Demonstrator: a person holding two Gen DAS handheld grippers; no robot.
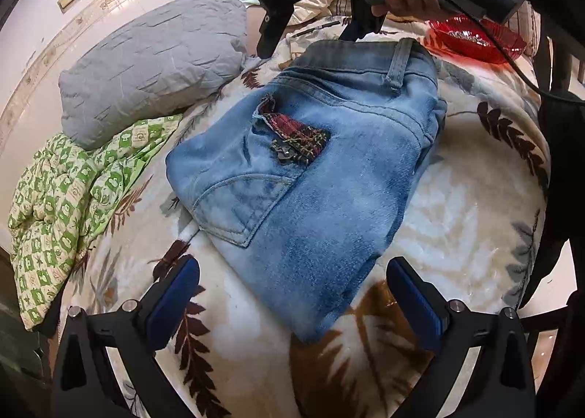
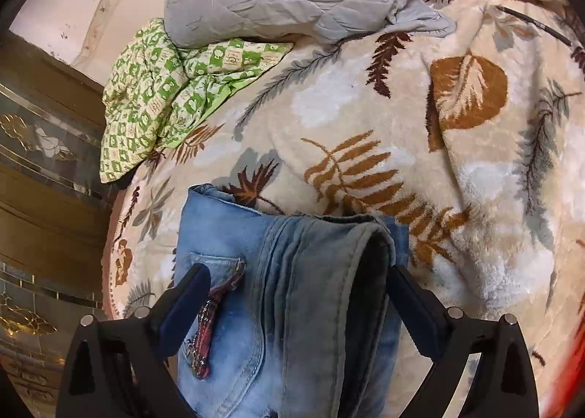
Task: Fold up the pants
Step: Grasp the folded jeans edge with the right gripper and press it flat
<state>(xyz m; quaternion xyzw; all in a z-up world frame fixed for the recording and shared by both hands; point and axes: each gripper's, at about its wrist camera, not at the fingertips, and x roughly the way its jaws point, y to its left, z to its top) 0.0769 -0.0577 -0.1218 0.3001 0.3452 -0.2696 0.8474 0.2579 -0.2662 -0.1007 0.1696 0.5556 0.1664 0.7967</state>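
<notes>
Light blue jeans (image 1: 321, 162) lie folded into a compact bundle on a leaf-patterned blanket (image 1: 457, 206), back pocket with a red plaid patch facing up. My left gripper (image 1: 292, 293) is open and empty, hovering over the near end of the bundle. My right gripper (image 1: 310, 41) shows in the left wrist view above the waistband end, held in a hand. In the right wrist view the right gripper (image 2: 298, 299) is open, its jaws standing either side of the waistband (image 2: 329, 271) without closing on it.
A grey quilted pillow (image 1: 153, 63) and a green patterned cloth (image 1: 73, 206) lie at the left. A red bowl (image 1: 479, 39) sits beyond the jeans at the right. A dark wooden headboard (image 2: 44, 180) borders the bed. A thin dark pen (image 2: 533, 25) lies on the blanket.
</notes>
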